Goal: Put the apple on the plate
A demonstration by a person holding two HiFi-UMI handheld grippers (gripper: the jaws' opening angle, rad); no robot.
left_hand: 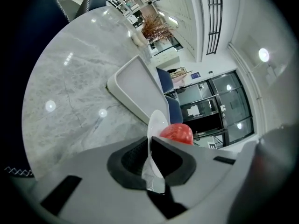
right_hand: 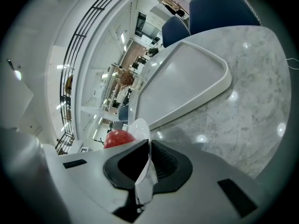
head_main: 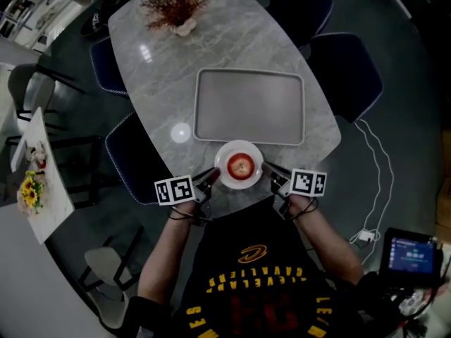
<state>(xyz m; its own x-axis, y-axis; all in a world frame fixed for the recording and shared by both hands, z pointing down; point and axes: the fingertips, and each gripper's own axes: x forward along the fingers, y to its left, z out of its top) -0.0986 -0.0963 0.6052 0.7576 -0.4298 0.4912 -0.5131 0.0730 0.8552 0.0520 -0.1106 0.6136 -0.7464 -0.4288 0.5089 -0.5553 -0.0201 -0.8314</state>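
My left gripper (left_hand: 150, 164) has its two dark fingers closed on the rim of the plate (head_main: 239, 145), pinching the thin white edge between the pads, and my right gripper (right_hand: 147, 164) does the same on the opposite rim, so I hold the plate from both sides at once. The apple (head_main: 240, 165), red with a paler patch on top, sits in the middle of the plate, well inside the rim and not touched by either gripper. The plate is just on the near side of the grey tray (head_main: 250, 108), centred on the tray's near long edge and very close to it; I cannot tell whether it touches the tray or whether it rests on the marble table (head_main: 232, 41) or is raised off it. From the left gripper view the apple shows just right of the plate's edge with the tray beyond; from the right gripper view it shows just left of that edge. The marker cube (head_main: 174, 190) of my left gripper lies to the near left of the tray, the one on my right (head_main: 309, 182) to its near right. Beyond the tray's far side a dried red plant (head_main: 174, 5) stands, and a dark blue chair (head_main: 345, 72) is drawn up to the right of the tray.
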